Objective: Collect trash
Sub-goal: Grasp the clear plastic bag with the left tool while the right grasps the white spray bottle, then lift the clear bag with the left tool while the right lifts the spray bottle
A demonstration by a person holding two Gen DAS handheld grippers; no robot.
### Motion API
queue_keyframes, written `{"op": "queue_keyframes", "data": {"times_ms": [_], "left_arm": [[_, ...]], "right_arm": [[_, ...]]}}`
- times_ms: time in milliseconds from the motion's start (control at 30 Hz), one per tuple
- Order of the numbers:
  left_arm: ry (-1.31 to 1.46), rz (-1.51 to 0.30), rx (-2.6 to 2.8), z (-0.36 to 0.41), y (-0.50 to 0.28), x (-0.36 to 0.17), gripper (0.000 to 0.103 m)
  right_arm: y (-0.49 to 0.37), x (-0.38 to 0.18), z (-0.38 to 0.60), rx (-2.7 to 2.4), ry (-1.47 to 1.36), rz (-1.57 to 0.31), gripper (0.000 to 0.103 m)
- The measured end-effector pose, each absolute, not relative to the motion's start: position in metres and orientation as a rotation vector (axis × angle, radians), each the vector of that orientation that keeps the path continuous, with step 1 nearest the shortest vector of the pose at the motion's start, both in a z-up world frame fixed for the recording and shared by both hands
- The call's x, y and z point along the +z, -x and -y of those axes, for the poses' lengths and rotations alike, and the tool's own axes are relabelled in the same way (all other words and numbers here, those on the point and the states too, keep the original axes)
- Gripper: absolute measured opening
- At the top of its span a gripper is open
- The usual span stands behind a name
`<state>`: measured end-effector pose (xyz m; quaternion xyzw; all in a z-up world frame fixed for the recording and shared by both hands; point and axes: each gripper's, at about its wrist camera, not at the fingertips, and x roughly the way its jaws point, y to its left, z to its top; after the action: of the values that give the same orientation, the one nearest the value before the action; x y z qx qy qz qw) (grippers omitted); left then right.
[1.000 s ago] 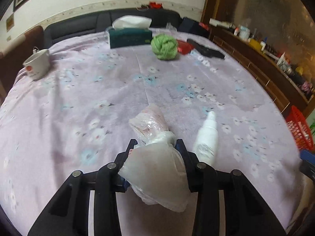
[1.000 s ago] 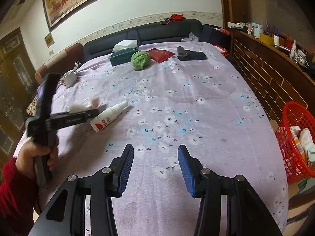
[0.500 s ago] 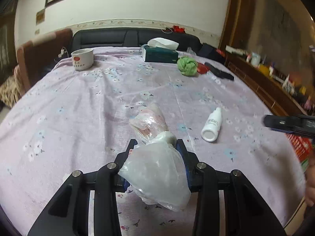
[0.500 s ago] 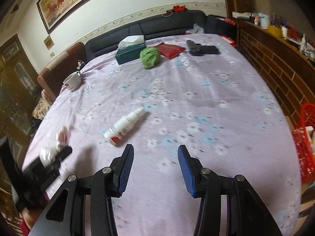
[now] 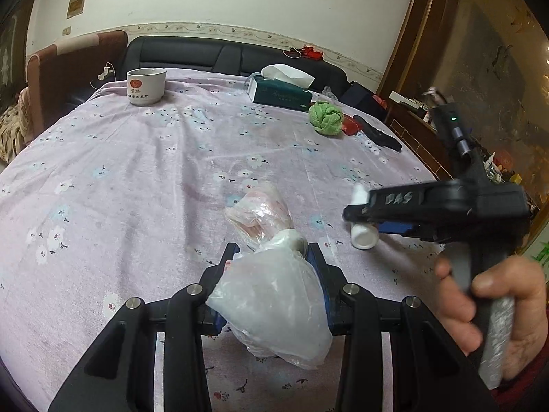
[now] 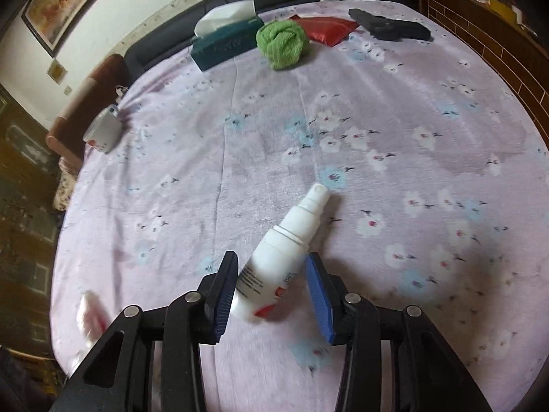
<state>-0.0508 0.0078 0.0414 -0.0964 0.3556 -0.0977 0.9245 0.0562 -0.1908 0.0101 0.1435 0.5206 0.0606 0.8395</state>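
Left wrist view: left tongs [image 5: 271,257] clamped on a crumpled plastic bag [image 5: 271,295], collected. Right wrist view: right tongs [image 6: 271,285], just closing, straddle the spray bottle [image 6: 281,250] near the tabletop's [image 6: 411,103] front edge; not yet gripped.

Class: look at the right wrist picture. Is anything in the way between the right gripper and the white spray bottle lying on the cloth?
Nothing visible. The spray bottle already lies between the right gripper's closing blue pads, on bare cloth.

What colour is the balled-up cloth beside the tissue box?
Green; the balled-up cloth shows best in the right wrist view.
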Motion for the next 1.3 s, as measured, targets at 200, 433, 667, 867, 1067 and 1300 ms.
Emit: {"op": "queue_keyframes", "data": {"times_ms": [200,433,667,867,1067,1300], "left_arm": [[0.14,-0.706,-0.172,0.003,0.062,0.042,0.038],[0.099,-0.703,-0.198,0.03,0.067,0.043,0.038],[0.041,-0.729,-0.205,0.055,0.07,0.037,0.038],[0.044,-0.745,-0.2,0.056,0.069,0.035,0.038],[0.031,-0.747,-0.2,0.058,0.068,0.034,0.038],[0.031,-0.747,-0.207,0.059,0.068,0.033,0.038]], "right_arm": [[-0.033,0.016,0.17,0.158,-0.088,-1.022,0.032],[0.037,0.033,0.192,0.103,0.053,-0.803,0.032],[0.079,0.036,0.206,0.049,0.104,-0.661,0.032],[0.081,0.037,0.21,0.032,0.101,-0.634,0.032],[0.082,0.036,0.211,0.035,0.095,-0.633,0.032],[0.082,0.036,0.209,0.025,0.104,-0.634,0.032]]}}
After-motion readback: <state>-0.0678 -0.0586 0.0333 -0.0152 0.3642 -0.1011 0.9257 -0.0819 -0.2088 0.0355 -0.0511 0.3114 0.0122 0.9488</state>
